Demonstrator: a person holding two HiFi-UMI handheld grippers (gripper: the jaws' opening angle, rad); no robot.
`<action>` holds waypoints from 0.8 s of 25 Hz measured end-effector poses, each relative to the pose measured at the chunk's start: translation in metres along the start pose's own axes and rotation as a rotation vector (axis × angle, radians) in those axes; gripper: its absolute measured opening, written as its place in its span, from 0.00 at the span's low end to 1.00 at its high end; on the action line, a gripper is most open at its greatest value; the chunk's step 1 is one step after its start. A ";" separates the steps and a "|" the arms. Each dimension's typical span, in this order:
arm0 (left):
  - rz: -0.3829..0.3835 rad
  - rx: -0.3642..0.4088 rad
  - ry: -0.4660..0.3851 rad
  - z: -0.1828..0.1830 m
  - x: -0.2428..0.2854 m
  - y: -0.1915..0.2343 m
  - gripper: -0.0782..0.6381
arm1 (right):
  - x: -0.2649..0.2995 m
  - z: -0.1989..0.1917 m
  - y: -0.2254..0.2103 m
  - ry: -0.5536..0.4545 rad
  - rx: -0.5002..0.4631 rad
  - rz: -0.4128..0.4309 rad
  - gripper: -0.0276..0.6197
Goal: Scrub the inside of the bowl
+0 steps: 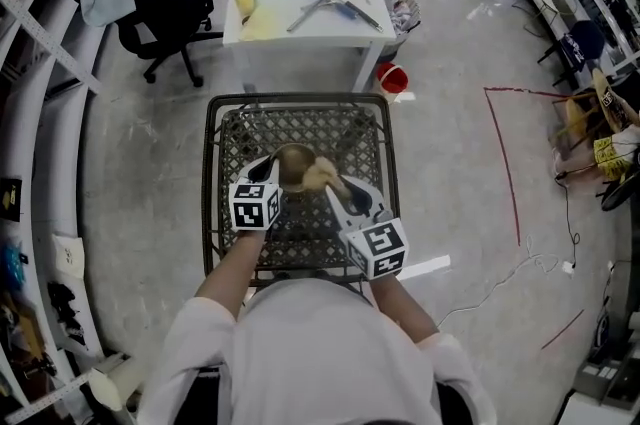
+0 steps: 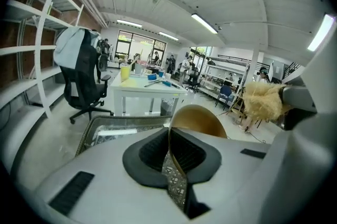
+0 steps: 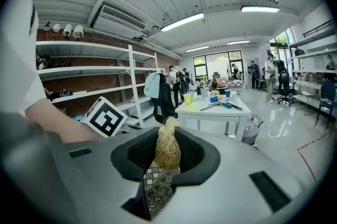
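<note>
Spotter: Workshop floor all round you, bare concrete; the dark mesh bench (image 1: 214, 175) stands right in front of you, and both of your tools hang over its middle; the white bench (image 1: 300, 25) beyond it plays no part.

Operator: Where is the bowl?

Spotter: In your left tool (image 1: 272, 175); its jaws are pinched right together on the rim of the bowl (image 1: 292, 161), with only the thin wall between them; by my judgement the bowl is lifted off the mesh, and from above you seem to look into its hollow.

Operator: And the scrubber?

Spotter: Your right tool (image 1: 335, 188) has it; those jaws are closed on the straw-coloured scrubber (image 1: 320, 175), squeezing its lower part, and the tuft pokes out past the tips; nothing else is in that tool.

Operator: How do the two lie?

Spotter: That is what your next move turns on; the scrubber sits just to the right of the bowl, at its right-hand rim; from above it overlaps that rim, yet the left gripper view shows a sliver of air between them, so I can't say they touch; your right tool is the nearer one, and it points forward and leftward at the bowl; you'd want to carry the tuft leftward and down into the hollow while your left tool holds the rim steady.
</note>
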State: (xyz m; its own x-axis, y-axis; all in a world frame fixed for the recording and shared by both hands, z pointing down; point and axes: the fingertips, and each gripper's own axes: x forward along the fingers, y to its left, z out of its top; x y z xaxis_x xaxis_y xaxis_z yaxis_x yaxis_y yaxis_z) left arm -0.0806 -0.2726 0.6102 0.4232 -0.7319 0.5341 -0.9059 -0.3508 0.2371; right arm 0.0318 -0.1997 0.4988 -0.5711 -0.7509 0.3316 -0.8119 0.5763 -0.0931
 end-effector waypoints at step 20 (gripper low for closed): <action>0.053 -0.142 0.206 -0.079 0.064 0.035 0.17 | 0.003 -0.024 -0.022 0.094 0.039 -0.033 0.20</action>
State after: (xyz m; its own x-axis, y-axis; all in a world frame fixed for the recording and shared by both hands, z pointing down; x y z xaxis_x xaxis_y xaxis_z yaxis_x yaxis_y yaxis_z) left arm -0.0861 -0.2852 0.7163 0.3764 -0.6077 0.6993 -0.9258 -0.2185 0.3084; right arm 0.0505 -0.2070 0.5242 -0.5313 -0.7349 0.4214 -0.8354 0.5371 -0.1166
